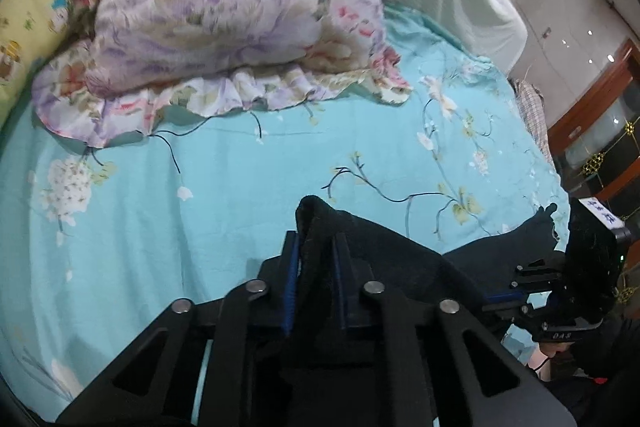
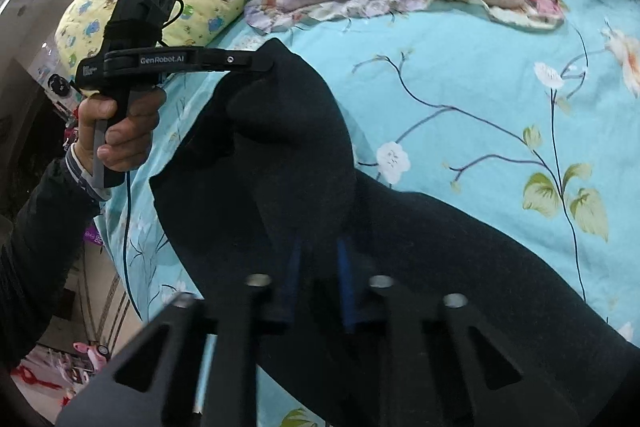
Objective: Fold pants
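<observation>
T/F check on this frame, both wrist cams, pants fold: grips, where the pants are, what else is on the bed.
1. The left gripper is shut on the black pants. True.
2. The right gripper hangs open above the pants. False: its jaws are shut on the dark fabric.
3. The pants lie on a turquoise floral bedsheet. True.
4. The floral pillow rests on top of the pants. False: it sits apart from them, farther up the bed.
5. A bare hand holds the left gripper's handle in the right wrist view. True.
</observation>
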{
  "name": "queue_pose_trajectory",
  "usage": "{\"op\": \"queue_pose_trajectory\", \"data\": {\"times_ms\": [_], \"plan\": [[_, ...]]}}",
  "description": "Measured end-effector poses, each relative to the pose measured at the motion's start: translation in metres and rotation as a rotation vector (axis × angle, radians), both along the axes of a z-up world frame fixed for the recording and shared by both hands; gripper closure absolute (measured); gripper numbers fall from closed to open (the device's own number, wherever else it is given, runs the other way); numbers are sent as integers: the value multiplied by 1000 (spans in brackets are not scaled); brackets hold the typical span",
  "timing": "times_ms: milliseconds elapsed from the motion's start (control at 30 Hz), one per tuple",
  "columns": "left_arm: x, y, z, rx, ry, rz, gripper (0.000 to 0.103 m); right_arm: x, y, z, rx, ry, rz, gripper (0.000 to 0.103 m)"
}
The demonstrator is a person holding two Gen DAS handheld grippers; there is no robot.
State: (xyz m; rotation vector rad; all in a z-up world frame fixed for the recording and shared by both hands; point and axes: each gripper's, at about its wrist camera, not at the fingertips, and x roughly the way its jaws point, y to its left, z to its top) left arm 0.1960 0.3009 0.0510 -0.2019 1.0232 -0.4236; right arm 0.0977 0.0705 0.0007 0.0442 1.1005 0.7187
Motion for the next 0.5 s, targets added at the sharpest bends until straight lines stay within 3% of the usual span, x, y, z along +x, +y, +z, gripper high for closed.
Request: {"op": "queue_pose_trajectory", "data": {"times_ms": [267, 500], "plan": [[-57, 19, 25, -28, -114, 86, 95, -22, 6, 19, 42, -67, 35, 95], [-105, 39, 18, -98, -134, 181, 96, -52, 19, 12, 57, -75, 134, 95]]}}
